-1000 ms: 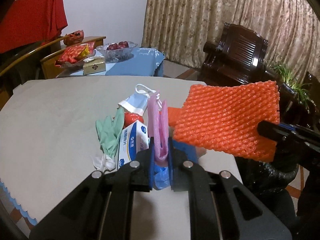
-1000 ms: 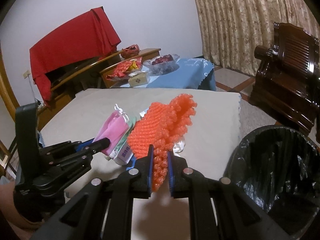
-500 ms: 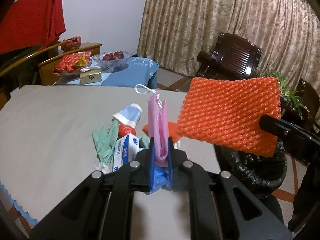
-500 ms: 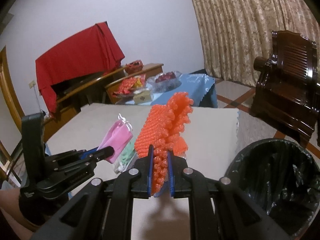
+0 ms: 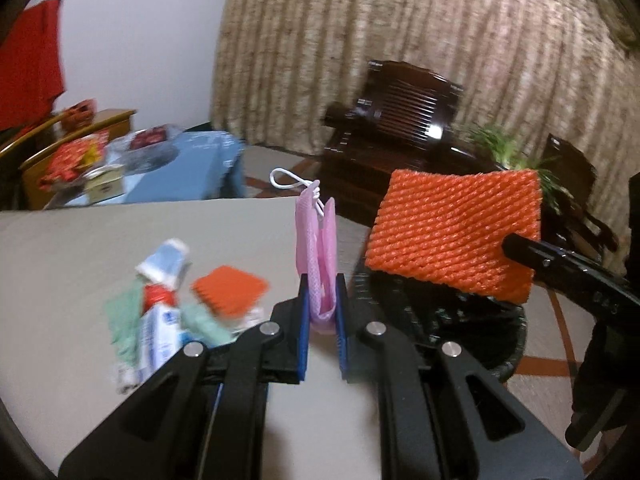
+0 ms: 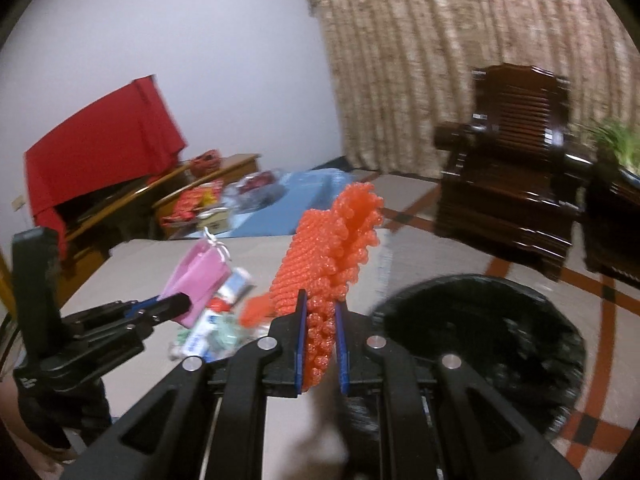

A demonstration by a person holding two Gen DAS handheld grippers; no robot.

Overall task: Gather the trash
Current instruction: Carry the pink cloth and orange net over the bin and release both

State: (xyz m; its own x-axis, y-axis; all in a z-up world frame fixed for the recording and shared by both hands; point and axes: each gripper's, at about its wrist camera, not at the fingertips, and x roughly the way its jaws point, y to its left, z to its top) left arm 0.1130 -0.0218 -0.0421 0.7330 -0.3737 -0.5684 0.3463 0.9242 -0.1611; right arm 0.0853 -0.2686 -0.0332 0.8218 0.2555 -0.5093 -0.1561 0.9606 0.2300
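— Two grippers loaded: left gripper (image 5: 323, 312) has its jaws clamped on a pink mask (image 5: 316, 248), right gripper (image 6: 319, 332) on an orange foam net (image 6: 332, 248).

— Risk?

— Light pieces could drift past the black-lined bin (image 6: 492, 336) beside the beige worktop (image 5: 80, 248). Curtains (image 6: 440, 60) and a dark armchair (image 6: 516, 132) stand behind.

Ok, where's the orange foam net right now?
The orange foam fruit net is pinched in the right gripper, held up beside the table edge, near the black-lined trash bin.
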